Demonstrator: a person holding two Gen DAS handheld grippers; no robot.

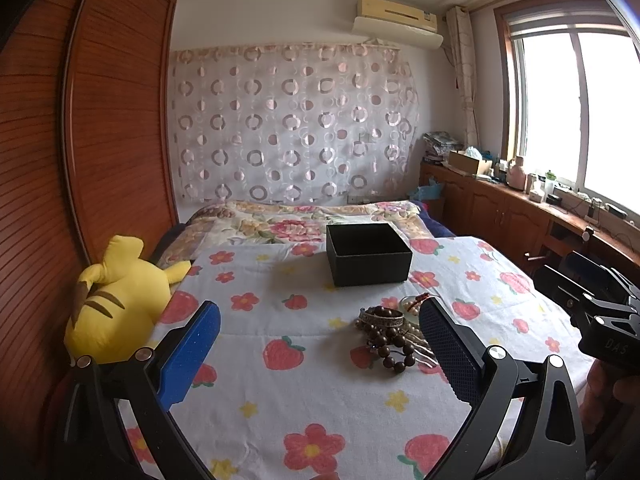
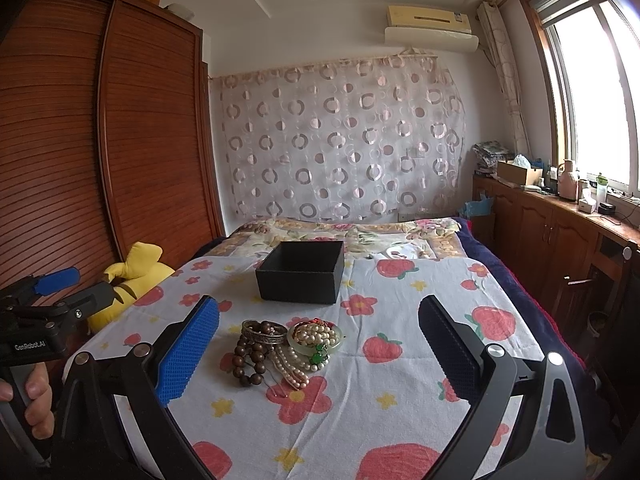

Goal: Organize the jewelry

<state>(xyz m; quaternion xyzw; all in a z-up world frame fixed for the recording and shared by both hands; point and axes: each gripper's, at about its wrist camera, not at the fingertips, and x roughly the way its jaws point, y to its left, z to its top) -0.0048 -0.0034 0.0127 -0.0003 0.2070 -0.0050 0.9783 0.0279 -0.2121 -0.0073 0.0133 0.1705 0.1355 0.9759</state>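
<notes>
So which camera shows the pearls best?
The right wrist view. There the pearls lie uncovered between the open fingers, some heaped in a pale green bangle, some trailing toward the camera beside the brown beads. In the left wrist view the left gripper's right finger hides most of them.

From my left wrist view, the dark right-hand finger (image 1: 448,352) covers part of the heap of brown wooden beads and pearl strands (image 1: 394,338). I cannot see the open black cardboard box's (image 2: 300,278) floor. Small clutter on the wooden window counter (image 2: 560,204) is too tiny to identify.
</notes>
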